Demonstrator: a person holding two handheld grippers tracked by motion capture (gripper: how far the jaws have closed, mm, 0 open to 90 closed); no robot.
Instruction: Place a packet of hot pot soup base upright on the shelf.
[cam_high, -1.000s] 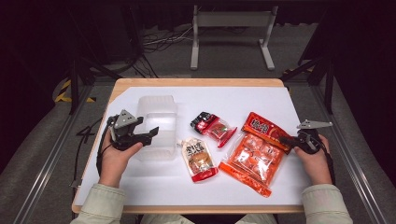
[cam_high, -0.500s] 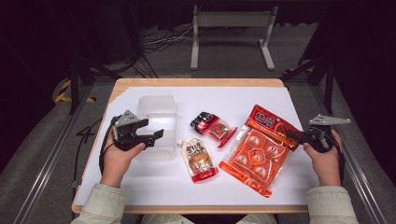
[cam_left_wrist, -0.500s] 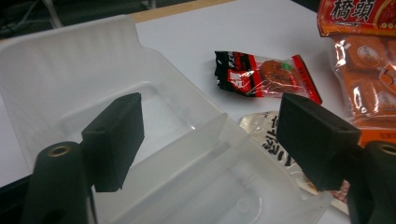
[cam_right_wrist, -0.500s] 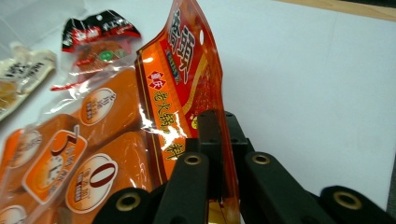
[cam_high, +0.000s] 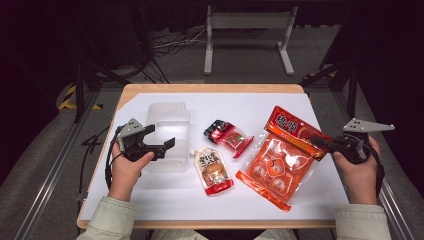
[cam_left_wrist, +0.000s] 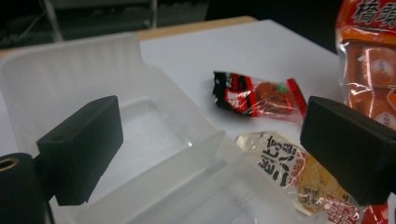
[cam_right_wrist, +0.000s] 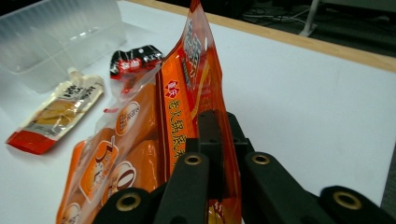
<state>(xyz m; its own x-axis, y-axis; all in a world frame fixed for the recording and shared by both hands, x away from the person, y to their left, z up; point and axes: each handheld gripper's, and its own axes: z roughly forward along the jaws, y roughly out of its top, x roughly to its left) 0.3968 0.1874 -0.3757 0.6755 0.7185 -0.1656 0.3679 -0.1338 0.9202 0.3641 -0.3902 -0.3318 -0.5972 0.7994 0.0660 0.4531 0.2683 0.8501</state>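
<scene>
A clear plastic container (cam_high: 167, 130) stands at the left of the white table (cam_high: 250, 105). My left gripper (cam_high: 162, 146) hovers at its near side; its jaws have just been opening and now stand wide apart, with the container's wall (cam_left_wrist: 70, 79) between them and the pads off it. My right gripper (cam_high: 320, 142) is shut on the right edge of a large orange snack bag (cam_high: 280, 160). In the right gripper view the bag (cam_right_wrist: 140, 140) rises on edge from the gripper (cam_right_wrist: 217, 126), its far end still on the table.
A beige pouch with a red bottom (cam_high: 212, 170) lies just right of the container. A small red and black packet (cam_high: 227, 135) lies behind it, left of the bag. The table's wooden edge (cam_high: 210, 88) runs along the back; metal stands are beyond.
The right hand has risen and drawn to the right, tilting the orange bag's edge up. The left jaws have spread wider at the container; the left hand stayed put.
</scene>
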